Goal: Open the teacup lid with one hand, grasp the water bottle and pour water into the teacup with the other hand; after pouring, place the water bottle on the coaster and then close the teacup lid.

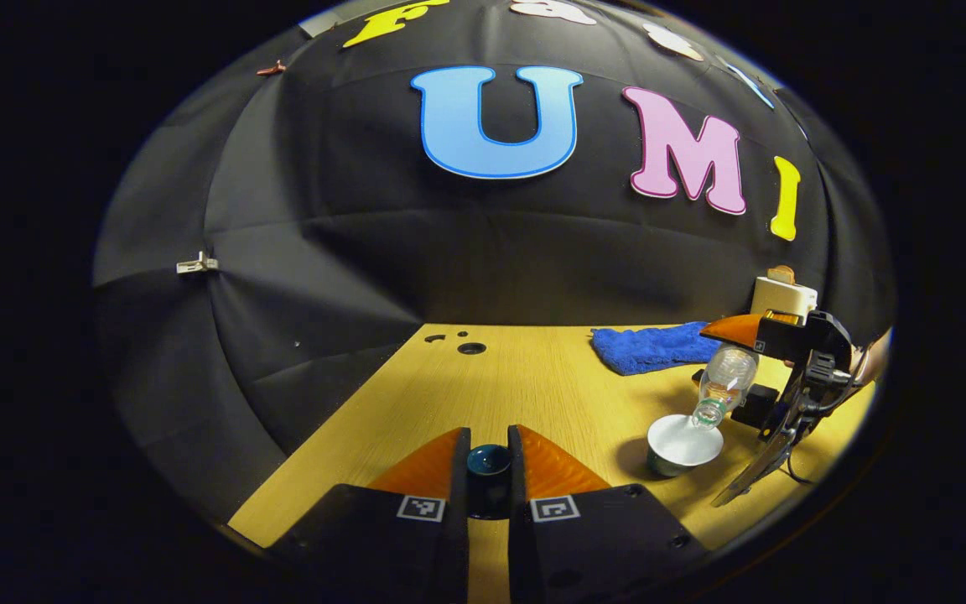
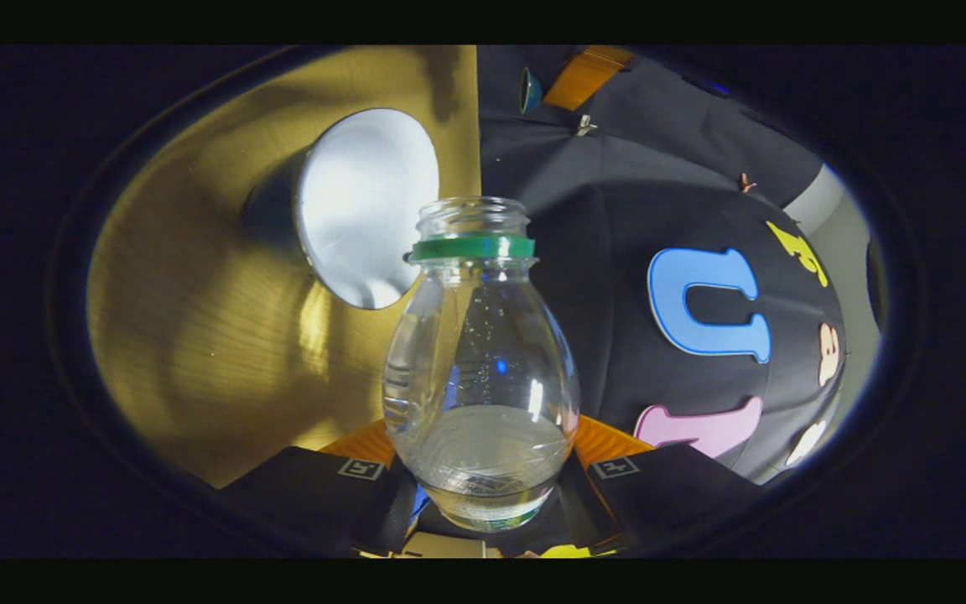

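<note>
Left gripper [image 1: 489, 470] pinches the teacup lid [image 1: 489, 460] between its fingertips. Right gripper [image 2: 483, 470] clamps the water bottle [image 2: 480, 369], its mouth tipped over the teacup [image 1: 682, 445].

No readable text anywhere: just square black-and-white marker tags [image 1: 420, 507] on the hand-held gripper [image 1: 489, 461] fingers, carrying patterns, not words or numbers.

Your left tool [image 1: 489, 470] has orange fingers and black bodies with black-and-white square markers, gripping a dark teal lid [image 1: 489, 460]. The clear plastic bottle [image 2: 480, 369] wears a green neck ring. The teacup [image 1: 682, 443] is white inside, the tabletop [image 1: 533, 386] pale yellow woodgrain, the cloth [image 1: 651, 346] blue.
</note>
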Motion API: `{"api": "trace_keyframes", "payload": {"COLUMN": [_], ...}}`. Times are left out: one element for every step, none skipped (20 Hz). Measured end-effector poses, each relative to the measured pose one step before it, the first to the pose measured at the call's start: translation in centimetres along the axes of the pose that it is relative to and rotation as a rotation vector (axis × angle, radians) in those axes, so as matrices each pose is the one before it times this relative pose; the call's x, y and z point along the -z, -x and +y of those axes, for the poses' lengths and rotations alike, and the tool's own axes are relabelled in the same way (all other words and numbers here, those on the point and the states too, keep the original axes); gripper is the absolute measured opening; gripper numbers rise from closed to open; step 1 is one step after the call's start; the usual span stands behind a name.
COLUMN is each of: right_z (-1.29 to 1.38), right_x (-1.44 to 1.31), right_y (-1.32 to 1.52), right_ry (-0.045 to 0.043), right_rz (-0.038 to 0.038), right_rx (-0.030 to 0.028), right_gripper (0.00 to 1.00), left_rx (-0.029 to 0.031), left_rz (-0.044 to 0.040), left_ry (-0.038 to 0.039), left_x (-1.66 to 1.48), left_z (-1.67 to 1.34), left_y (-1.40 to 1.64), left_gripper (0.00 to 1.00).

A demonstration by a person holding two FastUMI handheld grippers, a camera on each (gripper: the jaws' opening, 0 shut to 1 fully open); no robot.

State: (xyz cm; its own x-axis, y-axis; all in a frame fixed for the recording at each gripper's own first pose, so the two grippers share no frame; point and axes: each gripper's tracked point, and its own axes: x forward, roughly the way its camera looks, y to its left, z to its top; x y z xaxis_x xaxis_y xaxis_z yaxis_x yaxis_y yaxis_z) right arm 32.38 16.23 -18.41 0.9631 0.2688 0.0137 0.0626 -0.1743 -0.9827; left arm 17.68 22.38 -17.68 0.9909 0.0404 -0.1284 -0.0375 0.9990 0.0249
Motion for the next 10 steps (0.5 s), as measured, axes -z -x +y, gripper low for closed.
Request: {"api": "trace_keyframes", "payload": {"right_z": [0.102,0.055,-0.116,-0.143,-0.015,0.013,-0.002,-0.155,-0.148,-0.147], "right_x": [0.063,0.081,-0.004,-0.034,-0.037,-0.153,-0.153,0.058,-0.109,0.040], "right_y": [-0.244,-0.101,-0.148,0.146,-0.127,0.095,0.111,0.092,-0.126,-0.107], "right_ry": [0.00199,0.00247,0.00354,0.00613,0.00934,0.01230,0.01493,0.01816,0.01787,0.01201], "right_rz": [0.00053,0.00085,-0.00135,-0.00351,-0.00396,-0.00674,-0.00955,-0.00823,-0.00774,-0.00415], "right_rx": [0.00013,0.00097,0.00207,0.00365,0.00218,0.00210,0.00241,0.00615,0.00696,0.00704], "right_gripper": [0.74,0.70,0.74,0.74,0.74,0.74,0.74,0.74,0.74,0.74], "left_rx": [-0.00059,-0.00035,-0.00013,-0.00113,-0.00058,-0.00187,-0.00076,-0.00068,-0.00075,-0.00103], "left_rz": [-0.00001,-0.00011,0.00093,-0.00089,0.00093,0.00035,0.00030,0.00184,0.00115,0.00117], "left_ry": [0.00142,0.00126,0.00044,-0.00061,-0.00059,0.00000,0.00123,0.00200,0.00199,0.00106], "left_x": [0.023,-0.004,0.109,-0.013,0.117,-0.039,0.040,0.011,0.086,0.008], "left_z": [0.061,0.011,0.025,0.019,0.039,0.079,0.065,0.028,0.002,-0.017], "left_y": [0.097,0.074,0.073,0.012,0.054,0.064,0.037,0.053,-0.024,0.006], "left_gripper": [0.23,0.23,0.23,0.23,0.23,0.23,0.23,0.23,0.23,0.23]}}
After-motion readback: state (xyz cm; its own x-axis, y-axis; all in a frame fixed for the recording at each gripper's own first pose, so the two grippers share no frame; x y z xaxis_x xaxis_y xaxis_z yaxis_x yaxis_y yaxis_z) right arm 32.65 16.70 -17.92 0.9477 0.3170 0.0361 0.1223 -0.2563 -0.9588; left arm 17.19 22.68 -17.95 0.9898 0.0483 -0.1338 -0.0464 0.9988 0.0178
